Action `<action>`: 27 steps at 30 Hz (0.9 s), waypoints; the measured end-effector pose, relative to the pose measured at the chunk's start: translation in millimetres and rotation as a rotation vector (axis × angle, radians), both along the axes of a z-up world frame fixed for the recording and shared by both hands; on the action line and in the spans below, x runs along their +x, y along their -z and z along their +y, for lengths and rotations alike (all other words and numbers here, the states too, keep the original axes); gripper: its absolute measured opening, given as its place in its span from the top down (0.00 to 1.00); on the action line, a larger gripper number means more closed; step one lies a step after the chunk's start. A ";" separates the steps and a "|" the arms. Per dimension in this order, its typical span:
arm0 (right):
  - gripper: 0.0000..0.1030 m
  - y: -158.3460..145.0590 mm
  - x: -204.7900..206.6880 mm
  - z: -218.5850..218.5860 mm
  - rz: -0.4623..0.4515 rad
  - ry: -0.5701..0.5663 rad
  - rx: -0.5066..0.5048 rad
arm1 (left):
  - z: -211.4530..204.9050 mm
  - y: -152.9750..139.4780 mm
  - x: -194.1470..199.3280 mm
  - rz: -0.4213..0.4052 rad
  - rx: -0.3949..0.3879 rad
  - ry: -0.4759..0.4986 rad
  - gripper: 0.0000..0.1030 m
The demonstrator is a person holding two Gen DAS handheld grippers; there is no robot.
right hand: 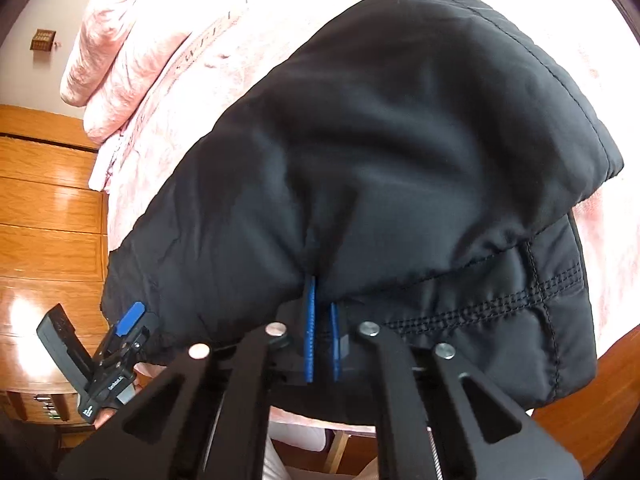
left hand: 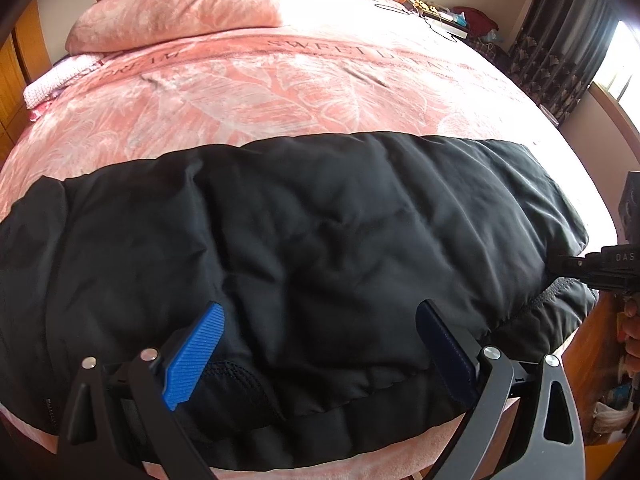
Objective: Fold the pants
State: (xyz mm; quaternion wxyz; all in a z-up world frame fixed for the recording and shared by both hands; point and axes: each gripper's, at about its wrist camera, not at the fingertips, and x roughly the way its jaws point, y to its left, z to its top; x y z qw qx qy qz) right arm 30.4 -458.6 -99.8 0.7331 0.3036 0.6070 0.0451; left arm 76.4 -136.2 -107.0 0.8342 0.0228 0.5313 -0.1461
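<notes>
Black padded pants (left hand: 320,220) lie folded lengthwise across the near edge of a pink bed (left hand: 280,92). My left gripper (left hand: 322,308) hovers open over the near side of the pants, its blue pads (left hand: 196,356) wide apart with nothing gripped. In the right wrist view my right gripper (right hand: 322,296) is shut on the pants (right hand: 400,140), pinching a fold of fabric close to the stitched waistband (right hand: 500,300). The right gripper (left hand: 592,264) also shows at the pants' right end in the left wrist view. The left gripper (right hand: 128,320) appears at the lower left of the right wrist view.
Pink pillows and a folded quilt (left hand: 180,8) are stacked at the head of the bed. A wooden wardrobe (right hand: 48,220) stands beside the bed. Dark curtains (left hand: 560,40) and clutter (left hand: 460,16) sit at the far right. A hand (left hand: 632,340) shows at the right edge.
</notes>
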 end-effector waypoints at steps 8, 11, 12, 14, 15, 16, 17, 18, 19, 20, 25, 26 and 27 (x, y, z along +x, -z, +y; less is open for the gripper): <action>0.97 -19.2 -26.7 25.1 0.024 -0.086 -0.011 | 10.3 -1.5 -1.8 -0.010 0.008 -0.008 0.06; 0.97 10.8 -30.0 28.7 0.097 -0.112 -0.029 | 10.0 1.4 -3.0 -0.002 0.015 -0.005 0.06; 0.97 18.5 -28.6 28.7 0.103 -0.116 -0.021 | 10.3 1.7 -3.8 0.001 0.013 -0.007 0.06; 0.96 22.4 -26.1 27.6 0.104 -0.128 -0.014 | 12.6 0.0 -7.0 0.012 -0.003 -0.010 0.06; 0.94 20.6 -24.1 28.1 0.106 -0.132 -0.012 | 15.1 -1.7 -8.9 0.021 -0.023 -0.009 0.06; 0.92 17.8 -23.0 29.4 0.105 -0.144 -0.018 | 18.6 -3.6 -10.9 0.029 -0.040 -0.010 0.06; 0.86 13.7 -23.3 30.9 0.099 -0.155 -0.033 | 22.9 -5.4 -12.8 0.033 -0.046 -0.014 0.06; 0.83 10.1 -20.5 31.7 0.090 -0.167 -0.051 | 27.2 -7.0 -14.4 0.032 -0.038 -0.020 0.06; 0.81 5.8 -20.7 33.6 0.088 -0.180 -0.068 | 31.9 -8.6 -15.5 0.028 -0.021 -0.028 0.06; 0.77 2.9 -21.2 34.4 0.090 -0.188 -0.073 | 37.2 -10.2 -16.4 0.020 -0.007 -0.039 0.06; 0.59 4.8 -32.3 12.5 0.097 -0.101 -0.048 | 60.2 -8.1 -15.5 0.029 -0.017 -0.108 0.06; 0.62 7.5 -32.7 7.0 0.102 -0.074 -0.032 | 62.8 -6.3 -15.4 0.037 -0.024 -0.119 0.06; 0.70 10.4 -33.9 1.1 0.107 -0.056 -0.014 | 64.7 -5.0 -16.0 0.042 -0.031 -0.125 0.06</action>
